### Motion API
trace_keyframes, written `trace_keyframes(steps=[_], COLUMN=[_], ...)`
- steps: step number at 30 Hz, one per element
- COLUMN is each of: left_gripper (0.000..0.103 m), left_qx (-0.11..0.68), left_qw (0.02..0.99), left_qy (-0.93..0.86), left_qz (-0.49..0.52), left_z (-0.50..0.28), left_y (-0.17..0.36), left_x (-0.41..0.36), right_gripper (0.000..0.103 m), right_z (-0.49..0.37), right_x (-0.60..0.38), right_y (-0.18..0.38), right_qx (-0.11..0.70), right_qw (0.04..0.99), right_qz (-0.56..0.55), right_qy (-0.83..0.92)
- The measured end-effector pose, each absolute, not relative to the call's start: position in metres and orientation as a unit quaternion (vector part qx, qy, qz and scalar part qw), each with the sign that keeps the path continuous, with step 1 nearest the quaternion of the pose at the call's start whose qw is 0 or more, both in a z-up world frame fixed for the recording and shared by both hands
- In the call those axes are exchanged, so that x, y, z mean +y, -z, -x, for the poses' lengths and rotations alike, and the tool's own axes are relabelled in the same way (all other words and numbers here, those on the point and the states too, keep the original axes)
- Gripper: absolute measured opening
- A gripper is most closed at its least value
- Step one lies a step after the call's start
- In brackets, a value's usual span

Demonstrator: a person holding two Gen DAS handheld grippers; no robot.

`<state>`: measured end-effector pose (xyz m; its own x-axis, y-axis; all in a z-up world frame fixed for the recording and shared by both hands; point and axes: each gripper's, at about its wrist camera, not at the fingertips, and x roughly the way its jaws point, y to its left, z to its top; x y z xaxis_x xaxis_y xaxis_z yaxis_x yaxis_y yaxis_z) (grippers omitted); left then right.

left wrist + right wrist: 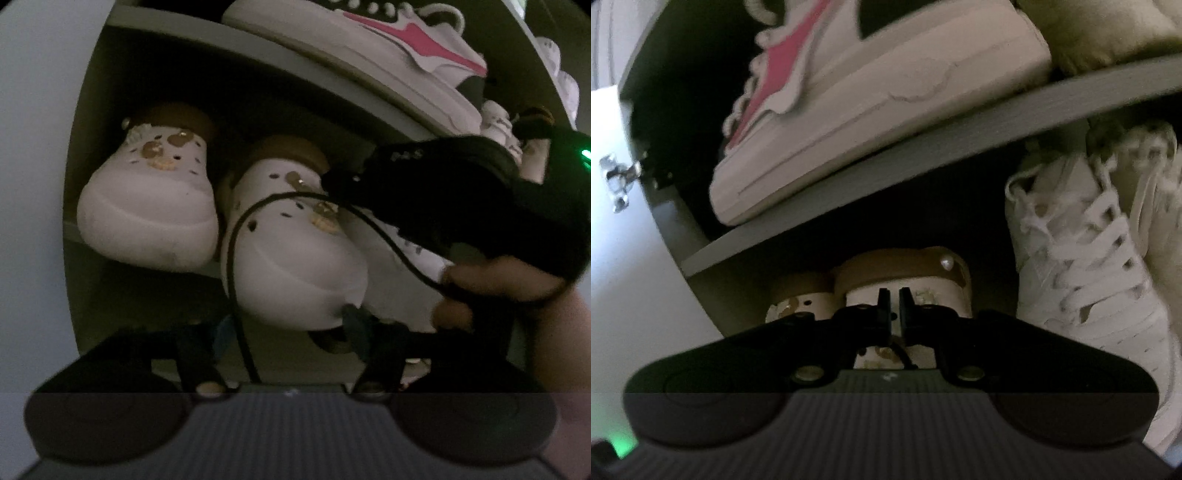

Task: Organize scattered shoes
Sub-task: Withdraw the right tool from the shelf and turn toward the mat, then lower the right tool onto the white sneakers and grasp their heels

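Two white clogs with charms and brown straps stand toe-out on a dark cabinet shelf. The left clog rests on the shelf. The right clog overhangs the edge, its toe between the fingers of my left gripper; the dark hides whether the pads press on it. A hand holds my right gripper, whose tips sit at that clog's top. In the right wrist view this gripper is shut at the rim of the clog, with white upper showing in the slit.
A white sneaker with a pink stripe sits on the shelf above. White laced sneakers stand to the right of the clogs. A black cable loops across the right clog. The cabinet door and hinge are at the left.
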<state>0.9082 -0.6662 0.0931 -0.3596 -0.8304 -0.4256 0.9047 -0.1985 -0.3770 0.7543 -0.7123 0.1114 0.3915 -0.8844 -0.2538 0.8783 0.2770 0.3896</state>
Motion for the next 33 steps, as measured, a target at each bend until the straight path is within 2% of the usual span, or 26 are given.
trace_keyframes(steps=[4, 8, 10, 13, 16, 18, 22, 25, 28, 33], left_gripper=[0.064, 0.068, 0.075, 0.076, 0.098, 0.1, 0.1, 0.1, 0.1, 0.101], left_qx=[0.282, 0.273, 0.252, 0.246, 0.222, 0.215, 0.203, 0.209, 0.21, 0.239], left_qw=[0.573, 0.578, 0.582, 0.584, 0.575, 0.569, 0.5, 0.368, 0.302, 0.164], left_qy=[0.767, 0.766, 0.769, 0.767, 0.779, 0.784, 0.822, 0.873, 0.888, 0.902], left_qz=[-0.064, -0.07, -0.083, -0.103, -0.118, -0.125, -0.182, -0.24, -0.276, -0.321], left_z=[-0.904, -0.898, -0.896, -0.879, -0.86, -0.851, -0.81, -0.754, -0.706, -0.624], left_y=[-0.089, -0.087, -0.084, -0.08, -0.075, -0.067, -0.042, -0.026, -0.027, -0.032], left_x=[-0.676, -0.681, -0.684, -0.688, -0.662, -0.645, -0.598, -0.575, -0.562, -0.535], right_gripper=[0.009, 0.009, 0.009, 0.009, 0.009, 0.009, 0.009, 0.009, 0.009, 0.009], right_z=[-0.738, -0.709, -0.699, -0.682, -0.664, -0.651, -0.624, -0.583, -0.537, -0.476], right_x=[-0.664, -0.624, -0.594, -0.562, -0.518, -0.49, -0.446, -0.411, -0.372, -0.286], right_y=[-0.118, -0.114, -0.105, -0.087, -0.061, -0.044, -0.016, 0.012, 0.041, 0.105], right_qx=[-0.055, -0.116, -0.142, -0.172, -0.186, -0.188, -0.167, -0.148, -0.159, -0.118], right_qw=[0.808, 0.806, 0.801, 0.789, 0.761, 0.748, 0.704, 0.633, 0.569, 0.38], right_qz=[-0.127, -0.105, -0.092, -0.101, -0.121, -0.129, -0.152, -0.199, -0.229, -0.242], right_qy=[0.573, 0.571, 0.574, 0.58, 0.61, 0.623, 0.674, 0.733, 0.774, 0.885])
